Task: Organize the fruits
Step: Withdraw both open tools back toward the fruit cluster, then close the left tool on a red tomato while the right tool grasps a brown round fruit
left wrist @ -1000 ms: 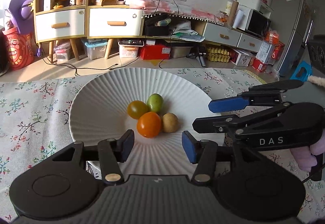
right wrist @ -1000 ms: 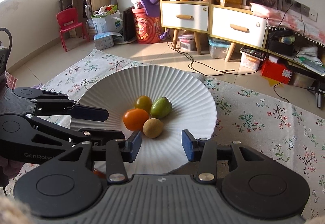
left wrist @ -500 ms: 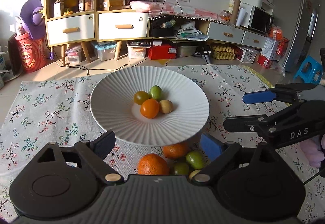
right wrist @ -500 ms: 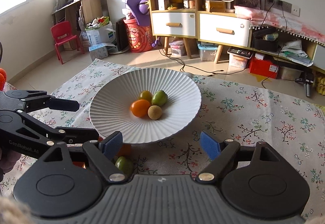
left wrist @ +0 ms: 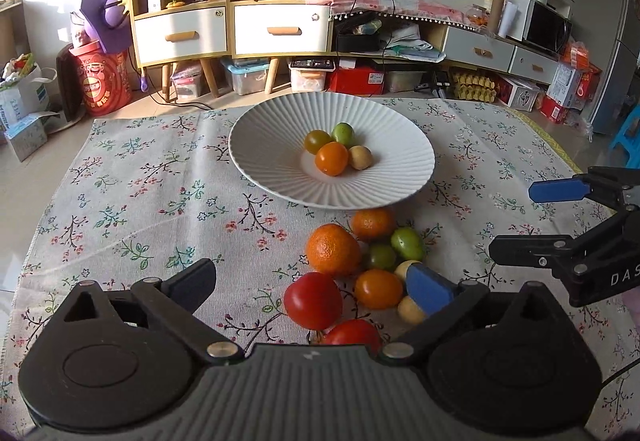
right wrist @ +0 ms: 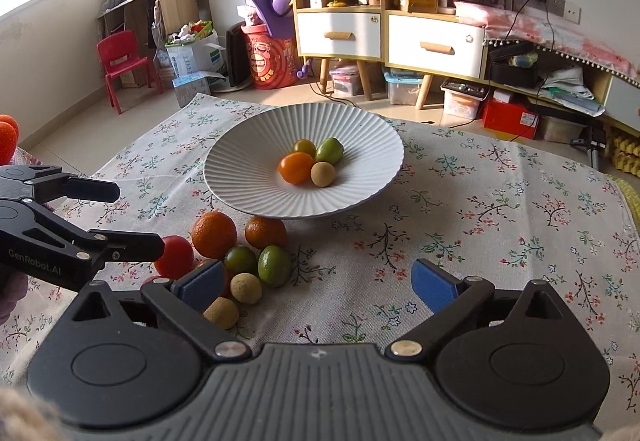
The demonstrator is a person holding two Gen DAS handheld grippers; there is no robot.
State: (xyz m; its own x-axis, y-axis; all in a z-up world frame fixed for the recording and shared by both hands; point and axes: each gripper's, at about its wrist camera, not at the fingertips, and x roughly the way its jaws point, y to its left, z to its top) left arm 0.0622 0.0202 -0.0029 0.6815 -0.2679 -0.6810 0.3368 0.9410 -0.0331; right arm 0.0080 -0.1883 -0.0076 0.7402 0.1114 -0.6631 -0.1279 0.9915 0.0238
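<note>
Left wrist view shows more flowered tablecloth (left wrist: 140, 201) than a second ago: I have drawn both grippers back from the ribbed white plate (left wrist: 280, 145), uncovering a fruit pile (left wrist: 352, 265) just before it. Four small fruits sit mid-plate: one orange, one brown, two greenish. My left gripper (left wrist: 312, 283) and right gripper (right wrist: 316, 279) both gape wide, holding nothing.
</note>
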